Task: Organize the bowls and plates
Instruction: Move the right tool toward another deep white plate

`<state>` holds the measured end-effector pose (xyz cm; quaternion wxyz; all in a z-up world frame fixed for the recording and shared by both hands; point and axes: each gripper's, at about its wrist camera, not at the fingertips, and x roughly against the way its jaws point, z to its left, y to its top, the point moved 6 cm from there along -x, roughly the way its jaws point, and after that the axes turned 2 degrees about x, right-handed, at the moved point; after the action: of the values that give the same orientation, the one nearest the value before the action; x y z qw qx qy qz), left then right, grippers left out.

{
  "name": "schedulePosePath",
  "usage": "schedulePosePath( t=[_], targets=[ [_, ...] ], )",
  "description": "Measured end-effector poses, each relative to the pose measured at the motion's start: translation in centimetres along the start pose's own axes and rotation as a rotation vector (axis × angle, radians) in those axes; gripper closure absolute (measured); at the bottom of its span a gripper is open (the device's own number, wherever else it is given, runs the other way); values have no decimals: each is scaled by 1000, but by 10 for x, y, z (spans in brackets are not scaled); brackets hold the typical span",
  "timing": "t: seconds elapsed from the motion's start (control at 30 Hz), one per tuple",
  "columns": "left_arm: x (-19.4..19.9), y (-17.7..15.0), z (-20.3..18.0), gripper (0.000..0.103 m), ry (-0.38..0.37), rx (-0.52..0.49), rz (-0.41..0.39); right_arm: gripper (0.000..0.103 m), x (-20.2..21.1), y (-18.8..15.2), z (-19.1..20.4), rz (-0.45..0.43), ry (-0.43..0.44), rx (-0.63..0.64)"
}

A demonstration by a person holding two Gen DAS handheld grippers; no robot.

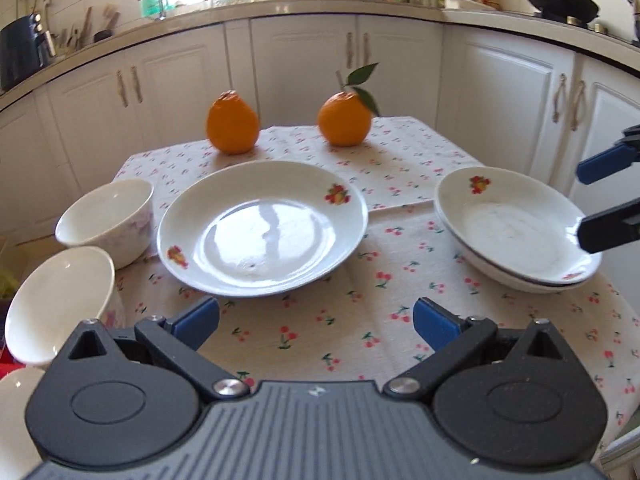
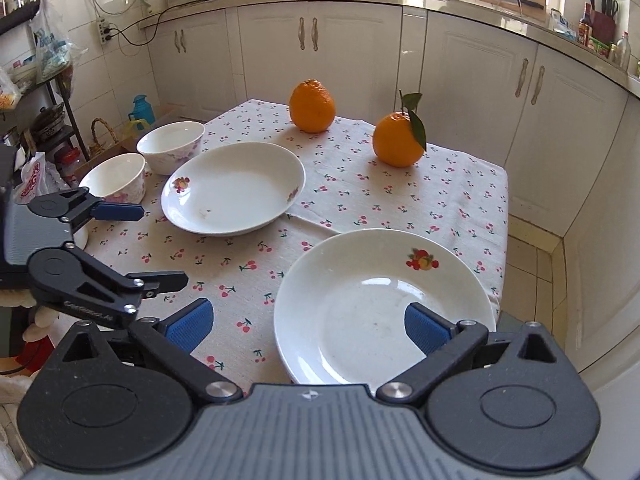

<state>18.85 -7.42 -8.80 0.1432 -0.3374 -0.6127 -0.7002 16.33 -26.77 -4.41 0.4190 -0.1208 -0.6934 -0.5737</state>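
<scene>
Left wrist view first: the left claw (image 1: 316,320) hangs wide over the cherry-print cloth (image 1: 360,336), nothing between its blue pads, and dead ahead sits a single plate (image 1: 262,228) with fruit decals on its rim. To its left, two white bowls: the far bowl (image 1: 106,220) upright, the near bowl (image 1: 60,304) right at the counter's left edge. Off to the right there's a stack of plates (image 1: 516,236), and this angle shows a second rim peeking out beneath the top one. The right claw (image 1: 608,204) pokes in from the right edge, one finger above the stack's near rim, the other higher up, spread wide, gripping nothing. Two oranges at the back, the plain orange (image 1: 232,122) and the leafy orange (image 1: 345,120), well apart. Behind them white cabinets (image 1: 304,64), a black pan (image 1: 560,0) on the stove at upper right. Over to the right wrist view: the right claw (image 2: 308,326) is wide apart, one pad above the top plate's (image 2: 384,304) bowl, the other above the cloth (image 2: 360,196), nothing pinched; here the stack reads as one plate only. The left claw (image 2: 152,244) comes in from the left, spread wide beside the near bowl (image 2: 114,178). This side alone shows the tiled floor (image 2: 536,256), a teal jug (image 2: 142,110) and a cluttered rack (image 2: 52,120) at far left.
</scene>
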Motion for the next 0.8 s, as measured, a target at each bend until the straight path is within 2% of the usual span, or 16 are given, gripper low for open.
schedulePosePath(
  t=[0.17,0.37,0.5,0.8],
  targets=[
    [-21,-12,18,1,47,76,35,0,-11,9,10,1,33,14],
    [-33,-18,22,1,49,99,50,0,-30,20,10,17,72,36],
    [-37,-15,23,0,67,101,27,0,-47,30,9,32,97,52],
    [-51,-4,26,0,87,119,29,0,-89,68,8,83,178,156]
  ],
)
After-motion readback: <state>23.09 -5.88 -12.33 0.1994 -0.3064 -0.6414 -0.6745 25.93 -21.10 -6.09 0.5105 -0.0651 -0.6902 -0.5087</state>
